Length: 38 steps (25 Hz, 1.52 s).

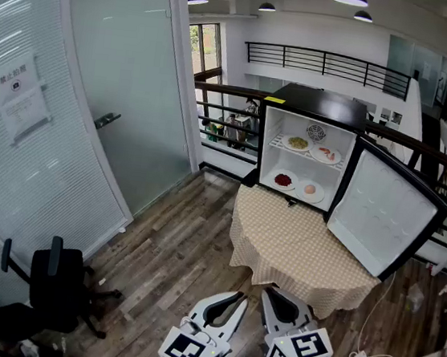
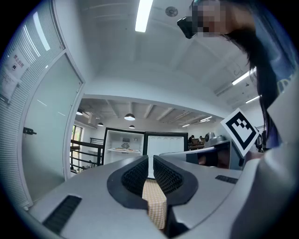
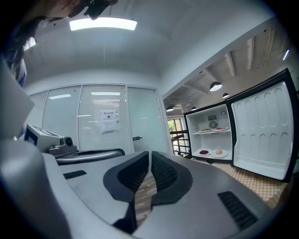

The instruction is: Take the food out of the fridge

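- Fridge (image 1: pixel 313 104): it stands on the far part of a table (image 1: pixel 295 251) with a checked cloth, at 12 o'clock from both grippers and well apart from them. Its door (image 1: pixel 381 213) is swung wide open toward 4 o'clock.
- Food: four plates are inside.
  - On the upper shelf, a plate of yellowish food (image 1: pixel 297 142) has a plate of red-and-white food (image 1: pixel 326 154) at its 3 o'clock.
  - On the fridge floor, a plate of dark red food (image 1: pixel 284 180) has a plate with a pale round piece (image 1: pixel 310 190) at its 3 o'clock.
- Left gripper (image 2: pixel 150 158): its jaws are together with nothing between them, and it points at the fridge.
- Right gripper (image 3: pixel 150 154): its jaws are together and empty. In its view the fridge lies at 3 o'clock.
- Office chair (image 1: pixel 57 282): it stands at 9 o'clock from the grippers.
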Available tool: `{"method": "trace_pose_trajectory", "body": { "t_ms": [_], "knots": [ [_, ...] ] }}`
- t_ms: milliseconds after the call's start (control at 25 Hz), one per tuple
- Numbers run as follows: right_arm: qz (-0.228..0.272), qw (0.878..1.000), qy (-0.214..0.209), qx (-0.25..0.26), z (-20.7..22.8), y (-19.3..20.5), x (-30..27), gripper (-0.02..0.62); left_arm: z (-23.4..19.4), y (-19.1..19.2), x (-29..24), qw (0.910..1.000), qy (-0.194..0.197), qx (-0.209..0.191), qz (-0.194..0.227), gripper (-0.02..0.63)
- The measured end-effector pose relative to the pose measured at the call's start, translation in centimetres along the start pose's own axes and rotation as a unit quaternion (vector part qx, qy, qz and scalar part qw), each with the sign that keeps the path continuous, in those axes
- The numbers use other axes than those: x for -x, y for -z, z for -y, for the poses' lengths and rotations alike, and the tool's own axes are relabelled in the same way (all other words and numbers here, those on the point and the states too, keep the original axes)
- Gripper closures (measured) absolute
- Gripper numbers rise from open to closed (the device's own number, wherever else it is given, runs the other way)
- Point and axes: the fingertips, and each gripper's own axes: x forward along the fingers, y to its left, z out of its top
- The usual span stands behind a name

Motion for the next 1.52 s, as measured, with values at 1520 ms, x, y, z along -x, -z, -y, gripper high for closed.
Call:
{"method": "trace_pose_trajectory", "body": {
  "t_ms": [1520],
  "knots": [
    [-0.025, 0.998, 0.0, -0.054, 9.9, 1.5, -9.9, 0.565, -7.3, 1.5, -11.9, 0.9992, 0.031, 0.022, -0.008, 0.574]
  ]
}}
